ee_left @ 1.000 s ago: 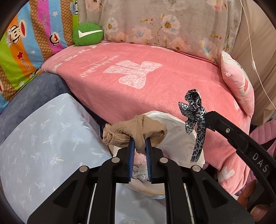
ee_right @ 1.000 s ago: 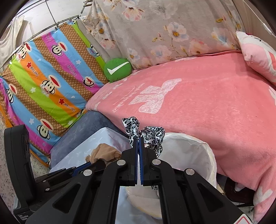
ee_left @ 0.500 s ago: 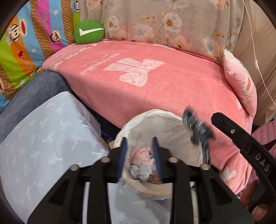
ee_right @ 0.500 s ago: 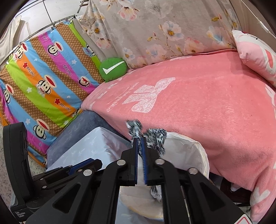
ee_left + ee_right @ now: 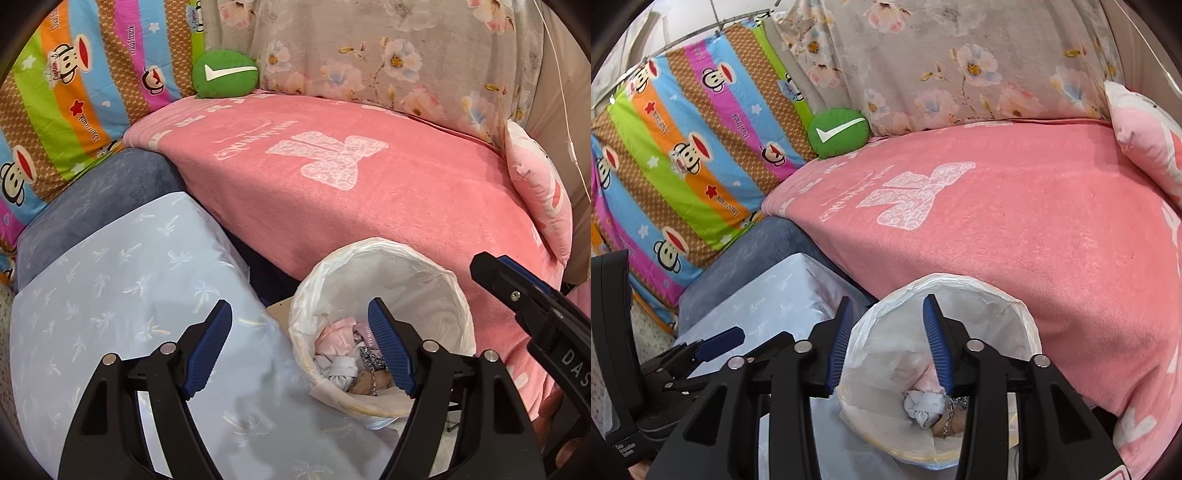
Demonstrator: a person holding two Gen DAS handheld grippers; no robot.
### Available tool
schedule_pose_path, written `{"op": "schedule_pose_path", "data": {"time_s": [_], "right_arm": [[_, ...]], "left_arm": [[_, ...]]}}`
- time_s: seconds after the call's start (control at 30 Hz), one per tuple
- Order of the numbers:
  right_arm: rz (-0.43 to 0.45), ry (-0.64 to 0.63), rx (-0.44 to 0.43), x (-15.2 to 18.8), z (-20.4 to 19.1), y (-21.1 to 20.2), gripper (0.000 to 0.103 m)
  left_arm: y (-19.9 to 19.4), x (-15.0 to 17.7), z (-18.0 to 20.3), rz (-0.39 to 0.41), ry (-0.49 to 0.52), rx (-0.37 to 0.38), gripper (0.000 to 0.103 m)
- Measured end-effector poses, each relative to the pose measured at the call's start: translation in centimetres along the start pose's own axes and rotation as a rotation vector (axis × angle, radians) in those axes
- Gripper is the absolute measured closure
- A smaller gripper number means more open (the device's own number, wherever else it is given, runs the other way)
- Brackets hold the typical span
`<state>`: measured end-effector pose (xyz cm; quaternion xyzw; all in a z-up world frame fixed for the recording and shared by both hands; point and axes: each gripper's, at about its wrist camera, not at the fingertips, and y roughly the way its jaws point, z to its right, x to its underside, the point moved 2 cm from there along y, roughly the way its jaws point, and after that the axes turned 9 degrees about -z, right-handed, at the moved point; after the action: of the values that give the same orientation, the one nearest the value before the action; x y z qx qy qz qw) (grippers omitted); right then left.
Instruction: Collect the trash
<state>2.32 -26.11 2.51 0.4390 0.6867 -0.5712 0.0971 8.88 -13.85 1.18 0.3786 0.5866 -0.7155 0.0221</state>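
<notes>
Trash (image 5: 354,363) is lying in the lined bin (image 5: 417,254), soft, light cloth scraps; left gripper (image 5: 299,345) and right gripper (image 5: 886,332) have just been opening, both gaping empty

Home bedroom; pink blanket (image 5: 369,206), pillows (image 5: 543,206)

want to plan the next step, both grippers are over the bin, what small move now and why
Probably lift both grippers up and away from the trash bin. The left gripper and right gripper have just been opening, nothing sits between their jaws, and the leopard-print scrap already lies inside.
</notes>
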Motion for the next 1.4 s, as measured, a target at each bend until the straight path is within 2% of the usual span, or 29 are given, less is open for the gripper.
{"op": "schedule_pose_path", "data": {"time_s": [0.17, 0.33, 0.5, 0.83, 1.13, 1.2, 1.4], "right_arm": [[-0.026, -0.067, 0.047, 0.5, -1.3, -0.1, 0.056], [-0.039, -0.118, 0.099, 1.3, -2.6, -0.4, 0.046], [-0.048, -0.169, 0.188, 2.3, -4.0, -0.6, 0.036], [-0.073, -0.190, 0.223, 3.6, -4.2, -0.8, 0.018], [-0.128, -0.194, 0.234, 4.7, -4.1, -0.3, 0.015], [-0.127, -0.191, 0.235, 4.9, -4.1, -0.2, 0.011], [-0.124, -0.205, 0.257, 5.8, -3.8, 0.3, 0.011]], "left_arm": [[-0.3, 0.8, -1.0, 0.004, -0.012, -0.021, 0.025], [-0.4, 1.6, -2.0, 0.004, -0.027, -0.048, 0.021], [-0.6, 2.1, -2.8, 0.004, -0.043, -0.069, 0.017], [-0.7, 3.6, -3.6, -0.008, -0.055, -0.105, 0.016], [-0.4, 4.9, -3.9, -0.030, -0.073, -0.131, 0.014], [-0.4, 5.1, -4.0, -0.030, -0.076, -0.134, 0.014], [-0.5, 5.6, -4.0, -0.030, -0.079, -0.138, 0.014]]}}
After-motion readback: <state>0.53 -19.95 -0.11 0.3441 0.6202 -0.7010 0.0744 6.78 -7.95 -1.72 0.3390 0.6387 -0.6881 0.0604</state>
